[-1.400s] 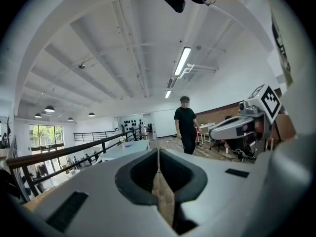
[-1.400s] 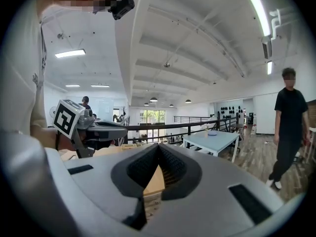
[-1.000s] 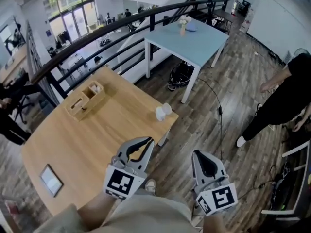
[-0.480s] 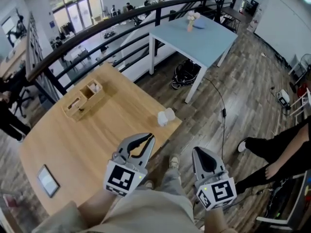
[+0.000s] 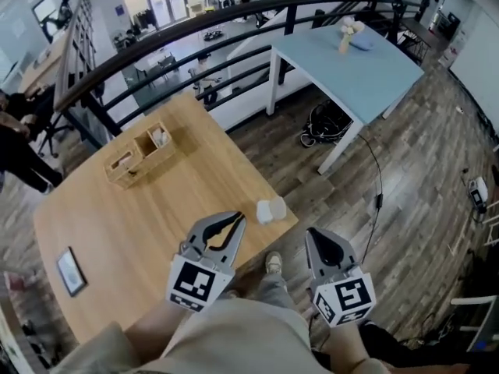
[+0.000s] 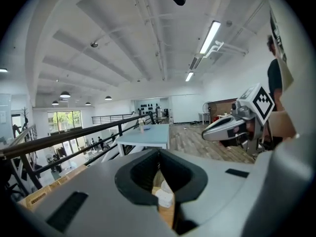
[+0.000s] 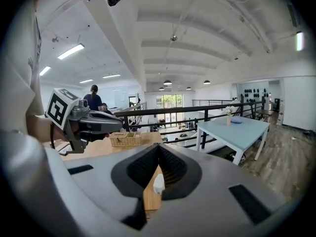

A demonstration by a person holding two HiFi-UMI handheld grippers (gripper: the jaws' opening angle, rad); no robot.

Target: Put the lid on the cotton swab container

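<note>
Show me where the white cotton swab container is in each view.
Head view: cotton swab container at the wooden table's right corner, near the left gripper.
Left gripper view: low centre, behind the jaws' gap.
Right gripper view: low centre, likewise.
Shared landmark: light blue table.

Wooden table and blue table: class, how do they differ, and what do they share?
Colour: the wooden table is tan, the blue table pale blue. Load: the wooden table carries a divided box, the blue table a vase. Both are rectangular and stand by the railing.
</note>
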